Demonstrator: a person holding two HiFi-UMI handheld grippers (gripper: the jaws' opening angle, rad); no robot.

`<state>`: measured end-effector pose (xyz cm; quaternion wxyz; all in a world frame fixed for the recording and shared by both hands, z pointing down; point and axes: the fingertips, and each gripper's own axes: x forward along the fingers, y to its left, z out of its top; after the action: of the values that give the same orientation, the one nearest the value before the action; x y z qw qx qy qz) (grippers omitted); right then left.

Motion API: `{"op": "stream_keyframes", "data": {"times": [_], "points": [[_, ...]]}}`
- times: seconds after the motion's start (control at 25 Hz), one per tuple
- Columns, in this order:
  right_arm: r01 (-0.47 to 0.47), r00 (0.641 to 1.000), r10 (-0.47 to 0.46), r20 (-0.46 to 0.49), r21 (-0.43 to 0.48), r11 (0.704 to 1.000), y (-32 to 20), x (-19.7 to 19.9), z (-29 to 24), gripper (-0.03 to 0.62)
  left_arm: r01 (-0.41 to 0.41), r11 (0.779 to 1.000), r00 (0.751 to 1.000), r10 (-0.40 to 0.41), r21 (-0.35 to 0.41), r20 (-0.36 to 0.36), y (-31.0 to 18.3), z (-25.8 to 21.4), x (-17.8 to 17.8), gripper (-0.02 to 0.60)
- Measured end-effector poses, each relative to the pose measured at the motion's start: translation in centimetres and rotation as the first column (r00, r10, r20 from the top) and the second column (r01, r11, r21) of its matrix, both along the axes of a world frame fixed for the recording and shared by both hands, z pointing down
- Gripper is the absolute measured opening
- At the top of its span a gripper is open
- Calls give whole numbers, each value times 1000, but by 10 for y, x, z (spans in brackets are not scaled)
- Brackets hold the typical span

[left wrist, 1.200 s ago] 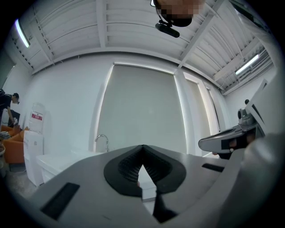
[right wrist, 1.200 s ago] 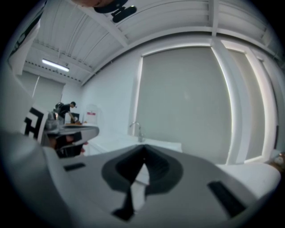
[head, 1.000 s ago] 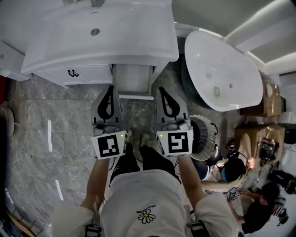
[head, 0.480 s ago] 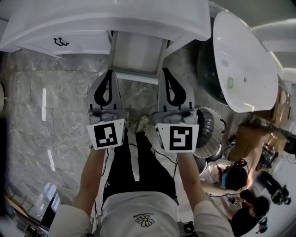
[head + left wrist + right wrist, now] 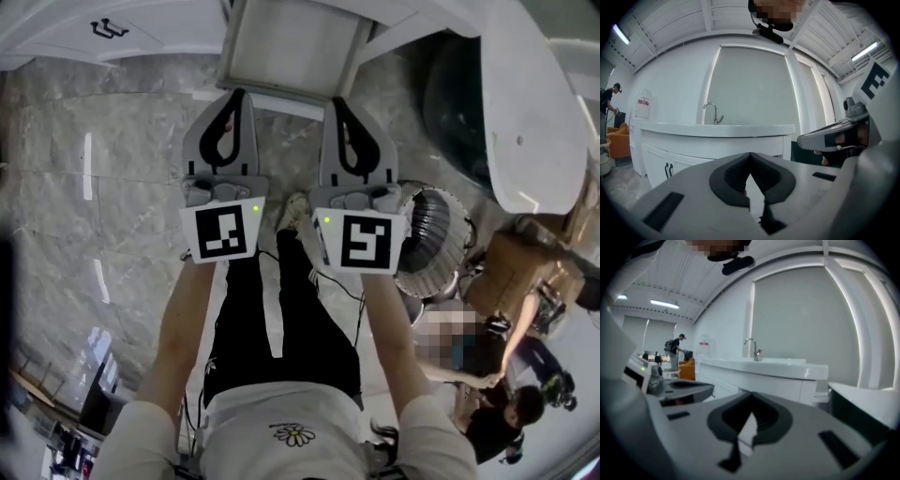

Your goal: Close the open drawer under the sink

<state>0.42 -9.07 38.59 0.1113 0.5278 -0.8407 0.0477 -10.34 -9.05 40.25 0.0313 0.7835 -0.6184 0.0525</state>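
Note:
The open drawer (image 5: 286,42) juts out from under the white sink vanity (image 5: 141,23) at the top of the head view, its front edge (image 5: 267,97) facing me. Both grippers point at that front edge from the near side. My left gripper (image 5: 240,94) is shut with its tips right at the edge's left part, holding nothing. My right gripper (image 5: 336,101) is shut and empty by the edge's right end. Whether either touches the drawer I cannot tell. From the left gripper (image 5: 750,153) view the vanity (image 5: 717,129) and faucet (image 5: 711,112) show ahead. The right gripper (image 5: 751,393) view shows the same vanity (image 5: 764,373).
A white bathtub (image 5: 534,103) fills the upper right. A round wire-caged appliance (image 5: 431,239) stands on the marble floor (image 5: 84,216) just right of my right gripper. People crouch by boxes at the lower right (image 5: 487,375). A black cabinet handle (image 5: 106,28) sits left of the drawer.
Both grippers have sunk together and stand lower before the vanity, their tips closer to the drawer's front edge. The sink top has slid out of the head view. Both jaws stayed shut.

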Motion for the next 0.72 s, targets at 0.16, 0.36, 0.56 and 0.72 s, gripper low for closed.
{"op": "stream_keyframes", "data": {"times": [0.16, 0.36, 0.56, 0.72], "points": [[-7, 1000, 7, 0, -38, 999, 7, 3, 19, 28, 3, 1000, 1000, -3, -10, -10, 10, 14, -1, 17], [-4, 1000, 4, 5, -47, 999, 10, 2, 27, 28, -5, 999, 1000, 5, -42, -14, 19, 30, -2, 17], [3, 1000, -3, 3, -52, 999, 12, -2, 33, 28, -17, 997, 1000, 17, -78, -8, 25, 47, 1, 17], [8, 1000, -8, 1, -63, 998, 15, 2, 38, 28, -19, 995, 999, 14, -102, -49, 30, 65, 4, 18]]}}
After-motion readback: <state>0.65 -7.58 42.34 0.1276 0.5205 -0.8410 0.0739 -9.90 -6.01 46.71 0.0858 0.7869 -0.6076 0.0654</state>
